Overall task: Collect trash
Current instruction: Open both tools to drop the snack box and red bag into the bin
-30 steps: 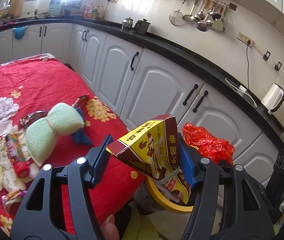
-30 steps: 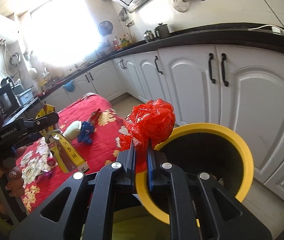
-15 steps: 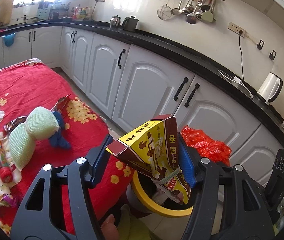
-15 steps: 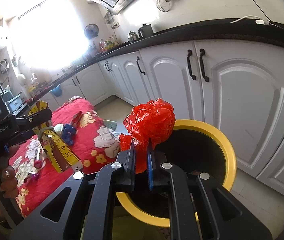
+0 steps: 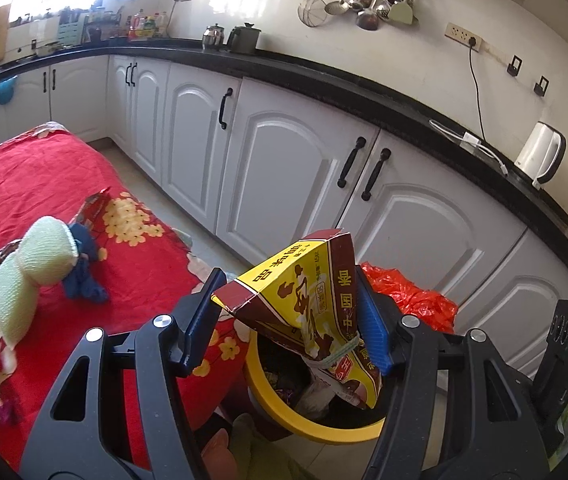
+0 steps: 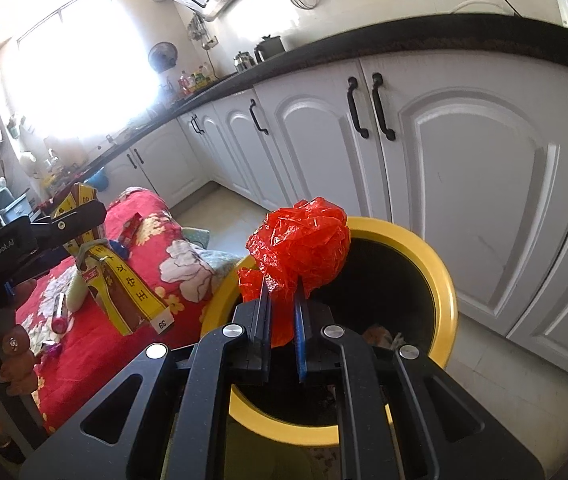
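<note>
Left wrist view: left tool (image 5: 290, 322) pinches a yellow-brown packet (image 5: 310, 300) between its 2 fingers, held above the near rim of a yellow bin (image 5: 308, 426). Trash shows inside the bin. Red bag (image 5: 412, 298) just right of the packet. Left of the tool, a red floral surface (image 5: 44, 184) carries a green sponge (image 5: 32, 260), blue cloth (image 5: 84, 276) and wrappers.

Right wrist view: right tool (image 6: 282, 312) pressed together on the red bag (image 6: 300, 250), over the bin (image 6: 442, 280) opening. Far left, the left tool (image 6: 60, 232) holds the packet (image 6: 124, 292) above the surface (image 6: 188, 280).
</note>
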`<state>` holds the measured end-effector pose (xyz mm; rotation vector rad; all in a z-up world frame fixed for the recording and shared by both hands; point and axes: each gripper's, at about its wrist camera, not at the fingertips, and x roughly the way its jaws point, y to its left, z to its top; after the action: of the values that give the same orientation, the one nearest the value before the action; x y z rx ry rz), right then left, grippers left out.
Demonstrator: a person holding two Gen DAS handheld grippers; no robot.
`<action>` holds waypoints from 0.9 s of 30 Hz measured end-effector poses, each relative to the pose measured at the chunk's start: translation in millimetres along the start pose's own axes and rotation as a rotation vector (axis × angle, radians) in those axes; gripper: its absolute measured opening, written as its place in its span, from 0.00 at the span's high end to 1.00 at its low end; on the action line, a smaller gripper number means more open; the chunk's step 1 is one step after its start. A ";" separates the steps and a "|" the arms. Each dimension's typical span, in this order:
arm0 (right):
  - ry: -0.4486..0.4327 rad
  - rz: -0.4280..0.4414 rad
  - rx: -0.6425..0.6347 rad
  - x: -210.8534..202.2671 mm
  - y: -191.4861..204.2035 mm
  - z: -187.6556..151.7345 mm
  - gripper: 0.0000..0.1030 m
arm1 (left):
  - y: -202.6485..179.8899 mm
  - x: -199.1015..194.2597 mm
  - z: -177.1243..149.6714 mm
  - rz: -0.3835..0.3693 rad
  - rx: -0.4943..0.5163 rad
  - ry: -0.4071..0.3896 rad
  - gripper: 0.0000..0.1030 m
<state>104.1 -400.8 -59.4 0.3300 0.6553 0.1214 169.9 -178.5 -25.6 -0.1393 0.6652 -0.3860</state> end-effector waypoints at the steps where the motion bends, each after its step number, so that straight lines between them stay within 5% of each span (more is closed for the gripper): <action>1: 0.006 -0.001 0.004 1.4 -1.4 -1.1 0.91 | -1.4 2.7 -0.5 0.001 0.005 0.003 0.48; 24: 0.093 -0.014 0.076 20.3 -19.9 -13.0 0.89 | -18.6 54.7 -13.1 0.005 0.061 0.088 0.47; 27: 0.091 -0.023 0.098 19.4 -24.3 -13.1 0.82 | -18.1 57.9 -14.6 0.009 0.062 0.092 0.47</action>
<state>111.5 -416.1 -88.6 0.4131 0.7562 0.0826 196.8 -217.9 -65.7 -0.0595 0.7437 -0.4059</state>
